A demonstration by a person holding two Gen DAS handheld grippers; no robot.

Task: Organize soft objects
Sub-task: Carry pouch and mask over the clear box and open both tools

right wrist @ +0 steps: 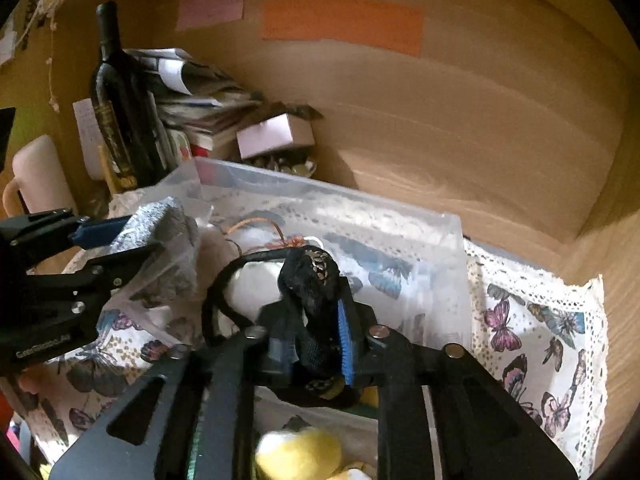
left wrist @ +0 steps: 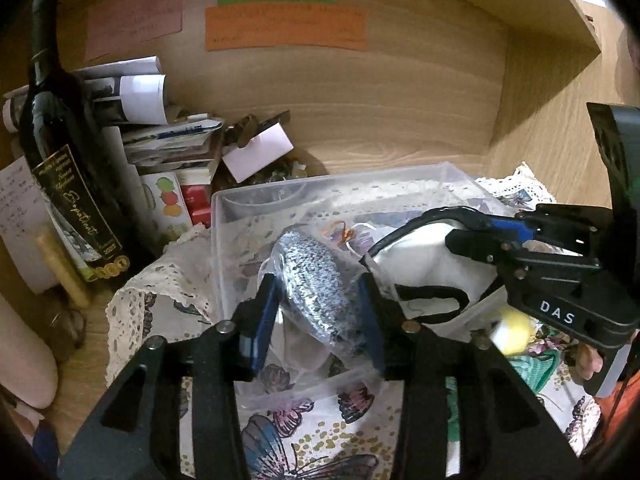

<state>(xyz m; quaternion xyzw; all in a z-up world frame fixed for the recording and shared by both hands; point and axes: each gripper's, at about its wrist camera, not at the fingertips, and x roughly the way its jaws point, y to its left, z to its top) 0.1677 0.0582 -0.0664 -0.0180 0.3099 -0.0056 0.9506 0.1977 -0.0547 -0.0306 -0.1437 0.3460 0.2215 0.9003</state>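
The left gripper (left wrist: 318,312) is clamped across a bagged grey knit piece (left wrist: 316,280) lying lengthwise away from its fingers above the clear plastic bin (left wrist: 224,208), while the right gripper (right wrist: 316,344) pinches a black-trimmed white mask (right wrist: 260,280) just beside it.

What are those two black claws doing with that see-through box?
A person is sorting soft things with two grippers. The left gripper squeezes a bagged grey knit piece over the clear plastic box. The right gripper pinches a black fabric piece joined to a white padded item in the box.
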